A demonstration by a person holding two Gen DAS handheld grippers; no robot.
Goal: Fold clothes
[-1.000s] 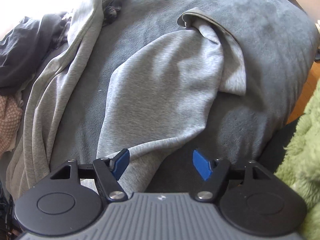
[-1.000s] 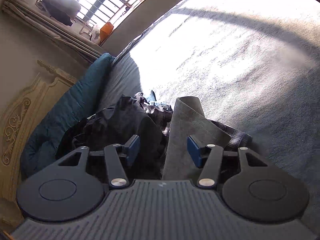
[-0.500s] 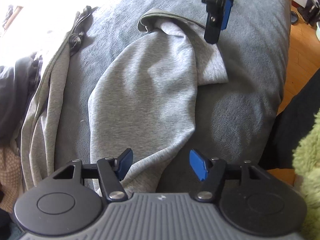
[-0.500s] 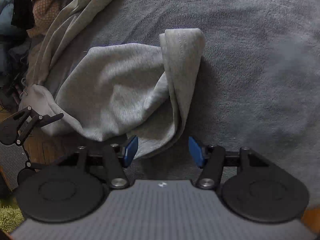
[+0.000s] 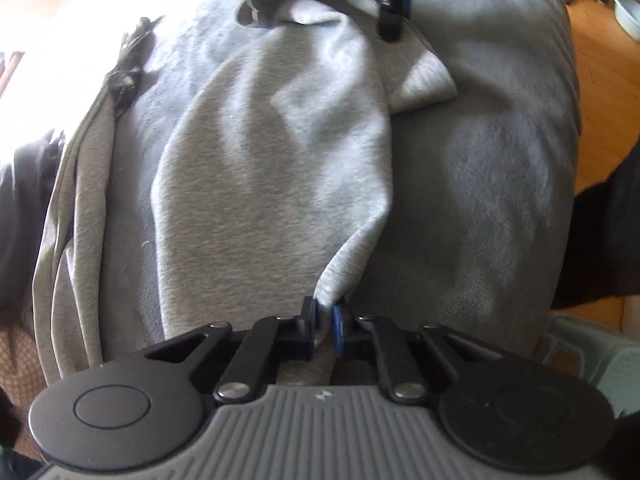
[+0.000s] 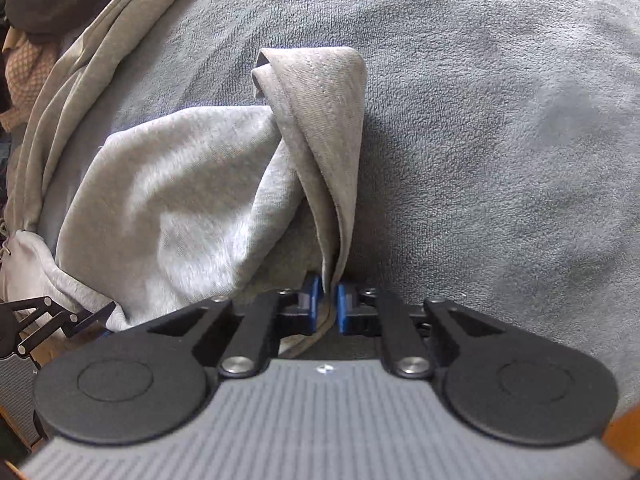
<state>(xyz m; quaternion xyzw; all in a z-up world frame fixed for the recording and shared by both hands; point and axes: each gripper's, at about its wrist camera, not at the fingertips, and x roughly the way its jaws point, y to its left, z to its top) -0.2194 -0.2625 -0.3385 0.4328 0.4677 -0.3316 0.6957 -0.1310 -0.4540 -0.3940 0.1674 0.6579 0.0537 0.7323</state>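
A light grey sweatshirt-type garment (image 5: 272,168) lies crumpled on a grey-blue fleece blanket (image 5: 480,184). My left gripper (image 5: 326,320) is shut on the garment's near edge, which bunches up between the blue pads. At the garment's far end the right gripper (image 5: 394,12) pins a fold. In the right wrist view the same garment (image 6: 192,200) spreads to the left, and my right gripper (image 6: 328,304) is shut on a thin raised fold (image 6: 324,128) of it. The left gripper's black linkage (image 6: 48,320) shows at the left edge there.
A second long grey garment (image 5: 76,208) lies along the left of the bed, with dark clothes (image 5: 24,200) piled beyond it. The wooden floor (image 5: 600,80) and the blanket's drop-off are on the right. A black cord bundle (image 5: 128,68) rests near the sunlit patch.
Both grippers have closed on the grey garment. The right one swung over from the clothes pile to the garment's far end. The left one sank onto the near edge.
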